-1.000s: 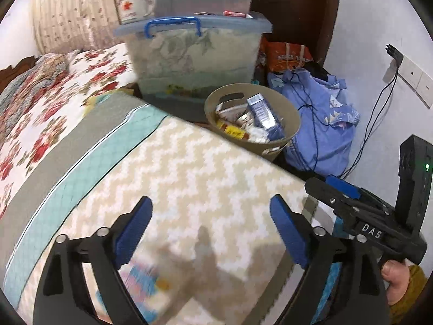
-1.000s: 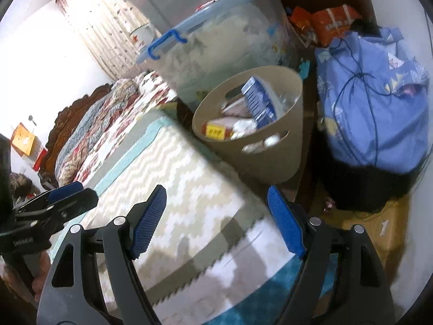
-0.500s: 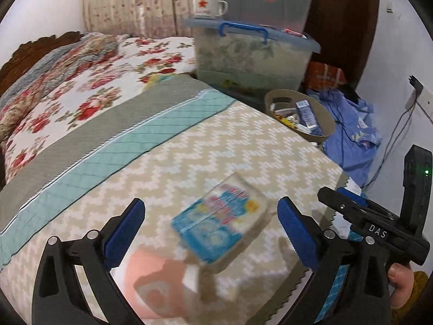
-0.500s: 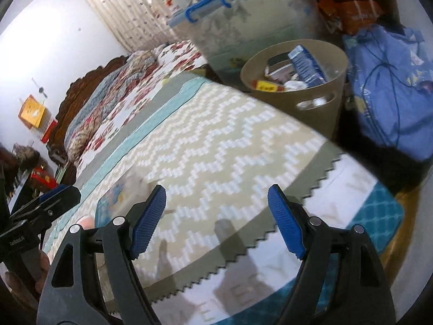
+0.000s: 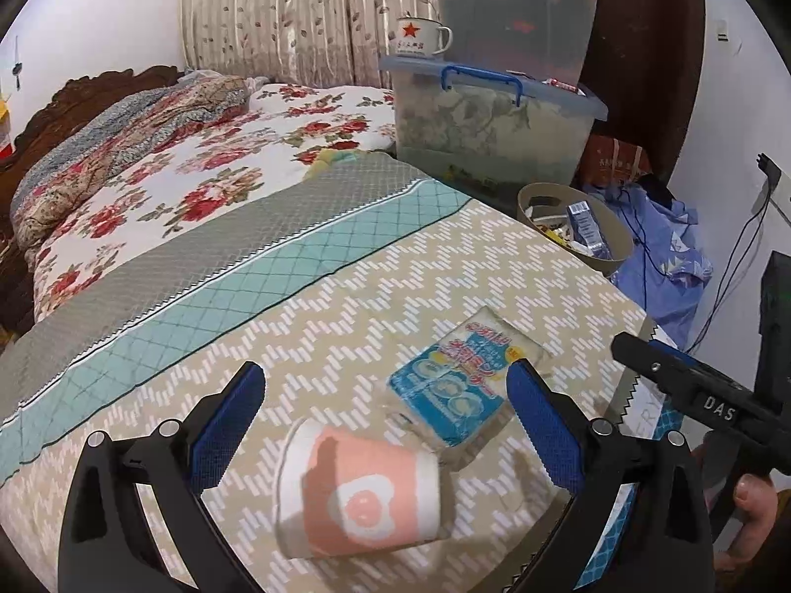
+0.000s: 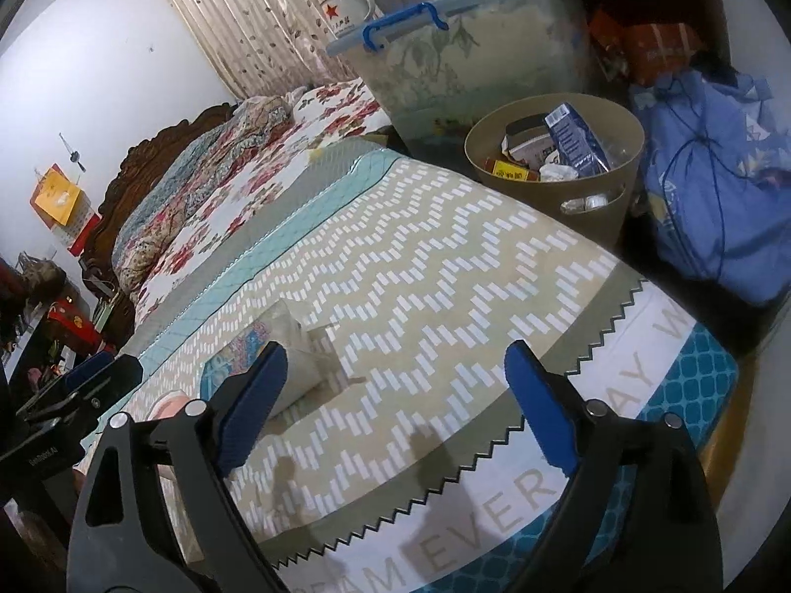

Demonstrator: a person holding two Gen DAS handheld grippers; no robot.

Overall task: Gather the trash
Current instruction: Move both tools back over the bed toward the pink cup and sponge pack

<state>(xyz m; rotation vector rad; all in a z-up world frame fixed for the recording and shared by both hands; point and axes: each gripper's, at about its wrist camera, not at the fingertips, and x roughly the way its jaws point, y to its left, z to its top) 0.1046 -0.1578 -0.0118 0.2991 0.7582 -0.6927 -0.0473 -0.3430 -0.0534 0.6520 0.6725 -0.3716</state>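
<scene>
A zigzag bedspread [image 5: 375, 296] with a teal band covers the near end of the bed, and a rose-print quilt [image 5: 207, 168] lies beyond it toward ten o'clock, under a carved wooden headboard [image 6: 148, 158]. At one o'clock a clear storage box [image 5: 489, 118] with a blue handle carries an enamel mug [image 5: 420, 37] with a red star, in front of patterned curtains [image 5: 296, 15]. A heap of blue cloth [image 6: 712, 173] lies at two o'clock, beside an orange bag [image 6: 652, 49].

"DAS" on the right tongs [image 5: 712, 398]; "EVER" on the bedspread [image 6: 494, 509].
</scene>
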